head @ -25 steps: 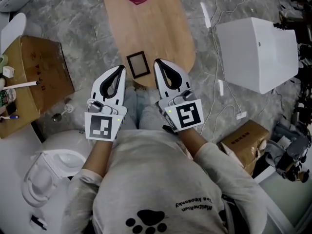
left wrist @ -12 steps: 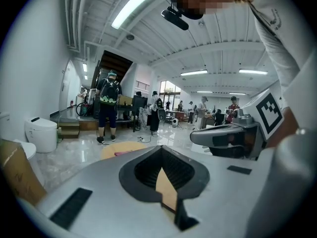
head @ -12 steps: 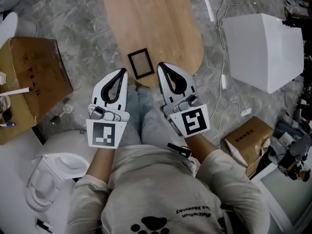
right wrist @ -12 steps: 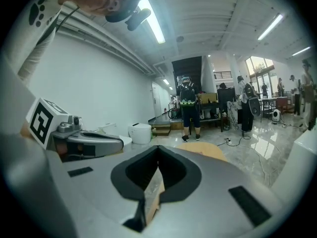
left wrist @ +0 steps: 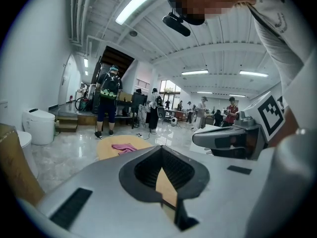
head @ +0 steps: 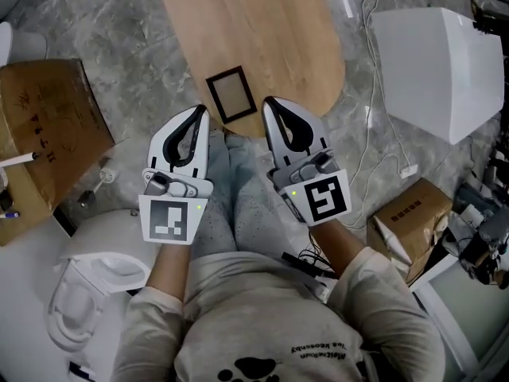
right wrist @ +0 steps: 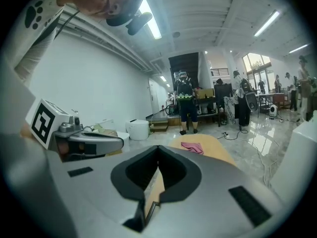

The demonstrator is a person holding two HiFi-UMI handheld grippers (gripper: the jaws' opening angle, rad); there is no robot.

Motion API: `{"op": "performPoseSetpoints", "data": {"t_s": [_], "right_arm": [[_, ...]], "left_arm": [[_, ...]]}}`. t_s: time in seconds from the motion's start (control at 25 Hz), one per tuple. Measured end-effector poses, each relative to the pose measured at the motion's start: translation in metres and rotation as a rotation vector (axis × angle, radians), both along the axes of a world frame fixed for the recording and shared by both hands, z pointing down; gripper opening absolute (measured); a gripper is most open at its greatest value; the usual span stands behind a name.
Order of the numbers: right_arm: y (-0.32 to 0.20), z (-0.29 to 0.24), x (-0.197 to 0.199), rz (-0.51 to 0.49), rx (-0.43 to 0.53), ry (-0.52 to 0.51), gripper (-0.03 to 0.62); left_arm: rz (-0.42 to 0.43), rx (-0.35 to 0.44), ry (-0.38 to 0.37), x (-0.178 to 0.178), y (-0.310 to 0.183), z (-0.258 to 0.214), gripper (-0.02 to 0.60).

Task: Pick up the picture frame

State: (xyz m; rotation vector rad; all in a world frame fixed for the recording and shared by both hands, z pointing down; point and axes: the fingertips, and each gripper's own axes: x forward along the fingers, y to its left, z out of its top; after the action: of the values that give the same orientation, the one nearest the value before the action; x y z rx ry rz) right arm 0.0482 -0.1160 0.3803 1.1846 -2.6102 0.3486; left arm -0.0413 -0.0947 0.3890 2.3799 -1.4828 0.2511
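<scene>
The picture frame (head: 231, 94), small with a dark border and a tan middle, lies flat near the near end of the oval wooden table (head: 270, 30). My left gripper (head: 200, 111) hovers just left of the frame's near corner, shut and empty. My right gripper (head: 268, 101) is level with it just right of the frame, also shut with nothing in it. The left gripper view shows the left gripper (left wrist: 160, 148) with jaws closed and a sliver of the table behind them. In the right gripper view the right gripper (right wrist: 158, 149) looks the same.
A large cardboard box (head: 44, 134) stands left of the table, a white box (head: 433, 70) and a smaller carton (head: 409, 213) to the right, with cables (head: 370, 134) on the floor. A pink cloth (right wrist: 192, 147) lies on the table's far end. People stand far off.
Both grippers have sunk together towards the table's near end, side by side and still shut. The pink cloth has slipped out of the top of the head view.
</scene>
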Motion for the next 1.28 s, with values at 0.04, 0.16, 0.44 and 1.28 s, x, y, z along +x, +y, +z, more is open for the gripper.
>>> {"op": "performPoseSetpoints", "data": {"t_s": [0.04, 0.16, 0.44, 1.28], "right_arm": [[0.000, 0.005, 0.000, 0.002, -0.001, -0.002, 0.008], [-0.003, 0.019, 0.001, 0.005, -0.007, -0.005, 0.008], [-0.004, 0.049, -0.001, 0.011, -0.022, -0.005, 0.008], [-0.010, 0.140, 0.009, -0.002, -0.107, 0.060, 0.008]], "left_arm": [[0.001, -0.003, 0.001, 0.001, 0.000, 0.005, 0.009], [0.002, -0.011, 0.001, 0.003, 0.002, 0.022, 0.008], [-0.001, -0.022, 0.008, 0.000, 0.003, 0.051, 0.008], [0.022, -0.090, -0.002, 0.005, -0.003, 0.134, 0.008]]}}
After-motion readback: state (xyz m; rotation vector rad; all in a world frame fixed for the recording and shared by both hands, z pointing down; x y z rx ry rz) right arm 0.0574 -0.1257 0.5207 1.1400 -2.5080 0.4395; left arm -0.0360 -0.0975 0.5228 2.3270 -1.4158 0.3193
